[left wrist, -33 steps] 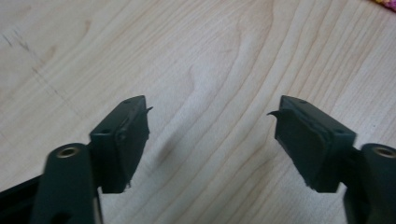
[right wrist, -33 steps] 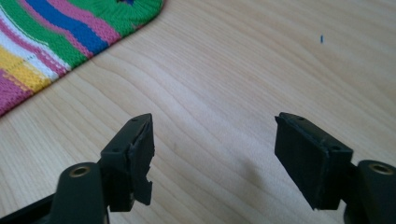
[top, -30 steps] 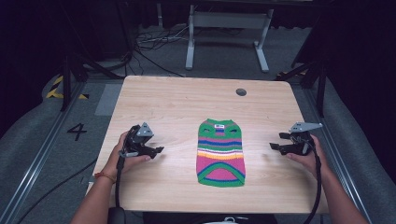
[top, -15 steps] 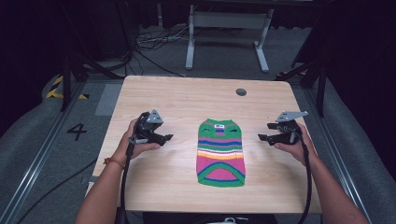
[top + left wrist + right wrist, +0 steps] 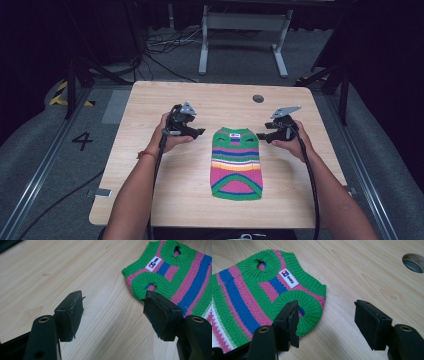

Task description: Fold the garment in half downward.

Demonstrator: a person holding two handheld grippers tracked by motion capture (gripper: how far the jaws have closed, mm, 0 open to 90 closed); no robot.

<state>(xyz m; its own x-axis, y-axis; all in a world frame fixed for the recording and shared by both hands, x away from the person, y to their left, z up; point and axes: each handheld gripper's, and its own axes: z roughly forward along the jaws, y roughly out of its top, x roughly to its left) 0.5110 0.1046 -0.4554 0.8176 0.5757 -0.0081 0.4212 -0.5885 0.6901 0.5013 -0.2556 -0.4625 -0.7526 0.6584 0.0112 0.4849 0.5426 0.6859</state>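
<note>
A small striped sweater lies flat on the tabletop, collar at its far end. The left tool and right tool flank that collar, jaws spread wide and holding nothing — probably lined up to pinch each shoulder corner, though whether either touches the knit is hard to say.

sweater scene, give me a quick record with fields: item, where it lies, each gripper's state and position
item: striped knit sweater, green, pink, blue, with a white label near the neck
lies: flat on the wooden table, neck end toward the far edge
left gripper: jaws open, just left of the sweater's armhole end, not touching it
right gripper: jaws open, just right of that same end
table feature: round hole near the far edge
</note>
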